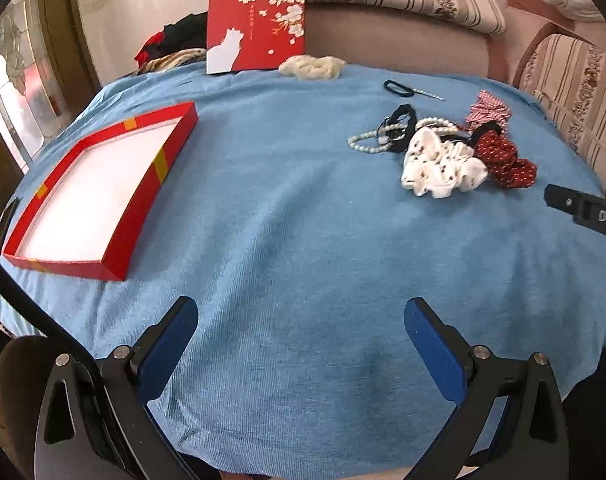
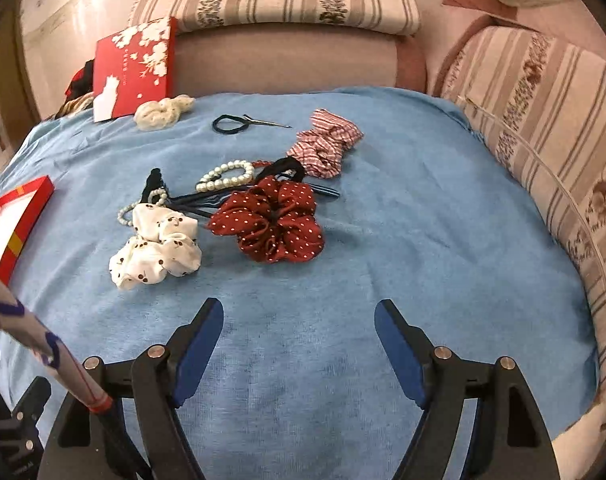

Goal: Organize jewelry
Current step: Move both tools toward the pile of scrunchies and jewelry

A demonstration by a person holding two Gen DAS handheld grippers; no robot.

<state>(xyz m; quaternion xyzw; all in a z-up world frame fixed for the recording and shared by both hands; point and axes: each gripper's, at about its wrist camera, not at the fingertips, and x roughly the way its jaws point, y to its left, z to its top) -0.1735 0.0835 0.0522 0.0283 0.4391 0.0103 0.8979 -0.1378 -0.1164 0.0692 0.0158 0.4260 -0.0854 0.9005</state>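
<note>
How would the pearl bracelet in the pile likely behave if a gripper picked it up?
The pearl bracelet is a loop of round beads, so it would probably sag and dangle. The smooth beads may slip between flat pads. It lies against the black hair tie and dark clips, so it might drag them along.

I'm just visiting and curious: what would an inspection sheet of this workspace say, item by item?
Surface: blue cloth, wrinkled.
Job's things: open red tray, empty, at left; white scrunchie, red dotted scrunchie, striped scrunchie, pearl bracelet and black hair ties piled together; black loop tie apart.
Clutter: red lid leaning at the back; cream scrunchie beside it.
Grippers: left gripper and right gripper, jaws open, empty, above cloth.
Cables: black cable at left edge.
Surroundings: striped sofa behind and right.
</note>
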